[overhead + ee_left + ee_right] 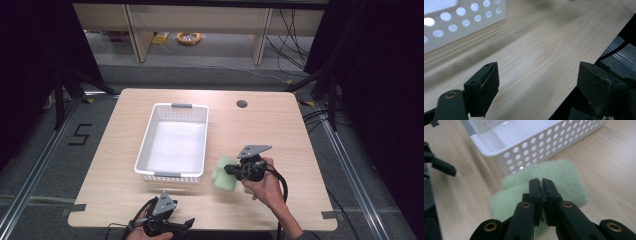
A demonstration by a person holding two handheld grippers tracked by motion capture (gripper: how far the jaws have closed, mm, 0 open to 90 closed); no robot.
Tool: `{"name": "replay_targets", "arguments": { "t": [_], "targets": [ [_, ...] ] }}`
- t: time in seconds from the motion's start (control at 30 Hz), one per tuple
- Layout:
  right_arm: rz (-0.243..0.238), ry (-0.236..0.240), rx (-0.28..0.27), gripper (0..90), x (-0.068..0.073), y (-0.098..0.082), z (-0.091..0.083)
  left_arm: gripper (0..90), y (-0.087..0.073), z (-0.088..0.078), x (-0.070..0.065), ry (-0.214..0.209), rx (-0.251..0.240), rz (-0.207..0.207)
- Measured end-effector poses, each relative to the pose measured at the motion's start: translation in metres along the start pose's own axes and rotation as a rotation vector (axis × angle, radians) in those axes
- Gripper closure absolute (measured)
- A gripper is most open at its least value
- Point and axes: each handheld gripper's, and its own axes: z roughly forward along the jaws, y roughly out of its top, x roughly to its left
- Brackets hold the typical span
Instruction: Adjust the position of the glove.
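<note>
The right tongs (541,182) are pressed together on a fold of a soft pale-green fleecy cloth (564,178), with only a thin pinch of the fabric caught between the black pads while the rest hangs bunched below and to either side. In the high view the cloth (223,174) sits just off the near right corner of a white perforated plastic basket (172,175), low over the light wooden tabletop (270,130); whether its lowest edge touches the wood I cannot tell. The left tongs (172,226) wait at the near edge of the tabletop, spread wide with nothing between them, well apart from the cloth. My judgement is that the cloth is meant for the basket, and the weak point is the grip: so little material is pinched that the weight of the dangling bulk, or a quick swing, could pull the fold out and drop it short. A second hazard is the basket wall, which stands right beside the hanging cloth: carried across too low, the trailing fabric could snag the rim, drag the light basket sideways, or drape half in and half out. Lifting higher before moving left would lessen both.
</note>
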Motion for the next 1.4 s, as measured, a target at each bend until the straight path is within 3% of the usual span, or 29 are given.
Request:
{"name": "replay_targets", "arguments": {
  "t": [0.2, 0.27, 0.4, 0.43, 0.53, 0.57, 0.6, 0.63, 0.8, 0.83, 0.87, 0.93, 0.97, 1.0, 1.03, 1.07, 1.1, 1.13, 1.17, 1.2, 1.27, 1.3, 1.33, 1.4],
  "targets": [
    [0.039, 0.022, -0.008, 87.2, 0.026, -0.026, -0.010, 17.7, 0.000, 0.000, 0.000, 0.002, 0.007, 0.008],
    [0.029, 0.023, -0.012, 87.2, 0.028, -0.029, -0.010, 17.7, 0.000, 0.001, 0.000, 0.004, 0.006, 0.009],
    [0.052, 0.041, -0.004, 87.1, 0.039, -0.040, -0.011, 17.9, 0.000, 0.000, 0.001, 0.004, 0.014, 0.021],
    [0.050, 0.039, -0.001, 87.1, 0.041, -0.043, -0.010, 17.9, 0.000, 0.001, -0.001, 0.000, 0.008, -0.008],
    [0.069, 0.044, 0.019, 86.9, 0.043, -0.050, -0.003, 17.9, 0.000, 0.000, 0.000, -0.002, 0.013, 0.021],
    [0.074, 0.045, 0.030, 86.9, 0.043, -0.051, 0.000, 17.9, 0.001, 0.000, 0.000, -0.004, 0.021, 0.031],
    [0.074, 0.045, 0.030, 86.9, 0.043, -0.051, 0.000, 17.9, 0.000, 0.002, -0.003, -0.001, 0.008, 0.004],
    [0.093, 0.049, 0.034, 86.8, 0.044, -0.052, 0.002, 17.9, 0.000, 0.002, -0.002, 0.000, 0.010, 0.027],
    [0.105, 0.047, 0.075, 84.0, 0.044, -0.057, 0.011, 19.7, 0.000, 0.004, -0.008, -0.020, 0.008, 0.035],
    [0.110, 0.041, 0.054, 81.1, 0.044, -0.058, 0.014, 20.5, 0.001, 0.004, -0.009, -0.028, 0.006, 0.039],
    [0.107, 0.044, 0.080, 78.2, 0.043, -0.058, 0.014, 21.6, 0.002, 0.004, -0.012, -0.038, -0.005, 0.048],
    [0.106, 0.048, 0.055, 74.5, 0.043, -0.058, 0.015, 22.2, 0.002, 0.006, -0.013, -0.024, -0.029, 0.055],
    [0.097, 0.041, 0.081, 71.3, 0.043, -0.056, 0.011, 23.6, 0.004, 0.004, -0.013, -0.053, -0.020, 0.071],
    [0.095, 0.028, 0.059, 67.1, 0.042, -0.052, 0.006, 26.1, 0.005, 0.005, -0.016, -0.072, -0.025, 0.086],
    [0.095, 0.028, 0.059, 67.1, 0.042, -0.052, 0.006, 26.5, 0.005, 0.005, -0.016, -0.072, -0.025, 0.086],
    [0.090, 0.020, 0.053, 67.0, 0.040, -0.049, 0.001, 26.5, 0.005, 0.007, -0.021, -0.077, -0.049, 0.045],
    [0.074, 0.009, 0.034, 67.0, 0.036, -0.047, -0.003, 27.6, 0.005, 0.009, -0.024, -0.081, -0.056, 0.054],
    [0.054, -0.008, 0.021, 67.0, 0.030, -0.044, -0.008, 29.2, 0.007, 0.008, -0.024, -0.081, -0.030, 0.089],
    [0.054, -0.008, 0.021, 67.0, 0.030, -0.044, -0.008, 29.2, 0.007, 0.010, -0.028, -0.094, -0.048, 0.088],
    [0.064, -0.023, 0.036, 67.6, 0.024, -0.042, -0.010, 30.8, 0.008, 0.011, -0.028, -0.087, -0.042, 0.125],
    [0.040, -0.031, 0.039, 68.1, 0.019, -0.041, -0.010, 32.0, 0.009, 0.017, -0.035, -0.091, -0.053, 0.111],
    [0.028, -0.039, 0.030, 68.2, 0.016, -0.041, -0.007, 32.5, 0.010, 0.019, -0.035, -0.082, -0.034, 0.153],
    [0.031, -0.036, 0.043, 69.4, 0.013, -0.040, -0.002, 34.4, 0.010, 0.023, -0.040, -0.098, -0.053, 0.130],
    [0.008, -0.023, 0.062, 70.4, 0.011, -0.038, 0.002, 34.7, 0.013, 0.031, -0.045, -0.090, -0.038, 0.187]
  ]
}}
